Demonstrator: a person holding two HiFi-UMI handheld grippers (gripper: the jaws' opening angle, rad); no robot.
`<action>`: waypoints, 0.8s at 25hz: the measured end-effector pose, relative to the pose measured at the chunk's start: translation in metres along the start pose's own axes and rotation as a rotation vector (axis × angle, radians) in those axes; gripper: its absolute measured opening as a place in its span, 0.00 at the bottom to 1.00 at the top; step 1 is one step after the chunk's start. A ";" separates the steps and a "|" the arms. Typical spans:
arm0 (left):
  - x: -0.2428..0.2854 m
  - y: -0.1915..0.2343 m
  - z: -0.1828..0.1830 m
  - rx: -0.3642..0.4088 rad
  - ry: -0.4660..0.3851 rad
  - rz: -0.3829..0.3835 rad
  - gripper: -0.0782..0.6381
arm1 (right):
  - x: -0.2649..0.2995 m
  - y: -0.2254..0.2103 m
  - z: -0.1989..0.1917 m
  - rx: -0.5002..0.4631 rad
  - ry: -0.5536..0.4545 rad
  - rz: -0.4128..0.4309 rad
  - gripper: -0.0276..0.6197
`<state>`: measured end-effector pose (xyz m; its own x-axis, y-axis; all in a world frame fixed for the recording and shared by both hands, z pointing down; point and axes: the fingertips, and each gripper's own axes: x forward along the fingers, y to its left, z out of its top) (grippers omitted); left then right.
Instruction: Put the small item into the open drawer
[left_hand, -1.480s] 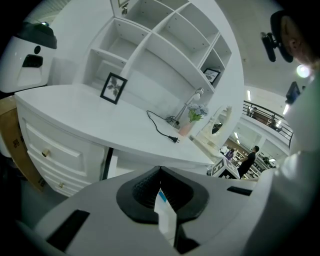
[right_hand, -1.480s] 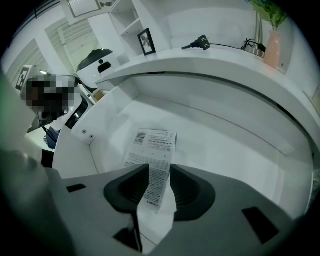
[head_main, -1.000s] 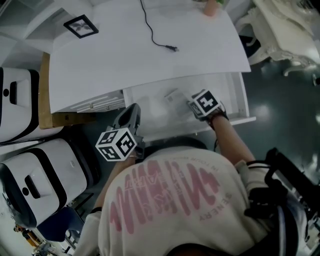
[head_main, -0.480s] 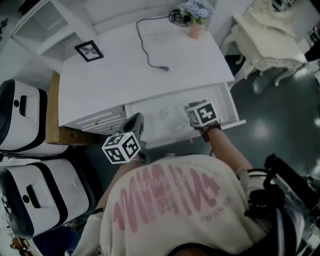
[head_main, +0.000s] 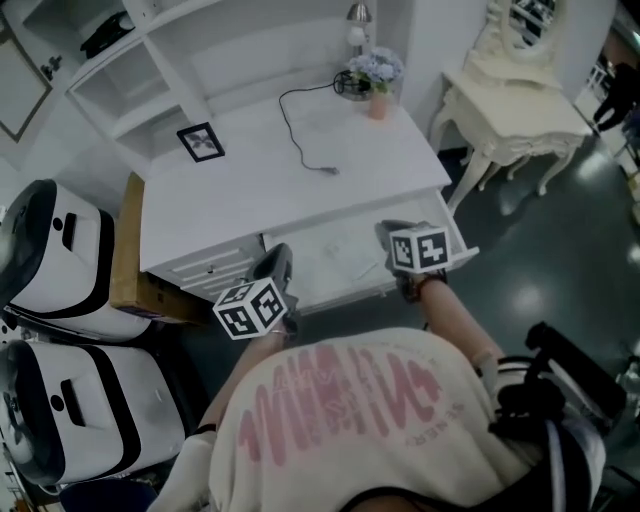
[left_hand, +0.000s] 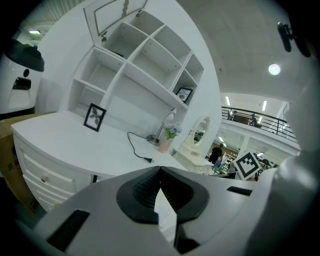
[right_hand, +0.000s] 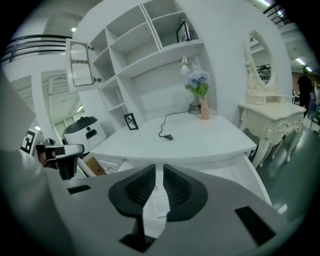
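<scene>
left claw (left_hand: 160, 169): pads together, empty | right claw (right_hand: 159, 175): jaws just been closing, now pinching small white printed paper slip (right_hand: 154, 206) | slip: held over open white drawer (head_main: 335, 258), below white tabletop (head_main: 290, 190) near edge

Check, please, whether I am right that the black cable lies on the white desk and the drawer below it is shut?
Not quite: the drawer is pulled open, as the head view shows. The black cable does lie on the white desk.
</scene>
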<state>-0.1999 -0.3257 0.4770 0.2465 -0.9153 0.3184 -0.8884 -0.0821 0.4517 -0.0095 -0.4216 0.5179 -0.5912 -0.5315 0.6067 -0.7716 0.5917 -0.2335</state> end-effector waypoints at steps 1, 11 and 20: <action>-0.007 -0.004 0.000 0.008 -0.002 -0.007 0.15 | -0.009 0.005 0.002 -0.003 -0.027 0.001 0.13; -0.084 -0.027 -0.005 0.046 -0.038 -0.048 0.15 | -0.096 0.062 -0.001 -0.049 -0.199 -0.036 0.10; -0.156 -0.048 -0.032 0.076 -0.056 -0.066 0.15 | -0.155 0.100 -0.048 -0.044 -0.239 -0.073 0.09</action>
<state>-0.1837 -0.1665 0.4320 0.2857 -0.9273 0.2419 -0.8980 -0.1709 0.4055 0.0166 -0.2512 0.4369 -0.5770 -0.6991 0.4222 -0.8065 0.5693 -0.1595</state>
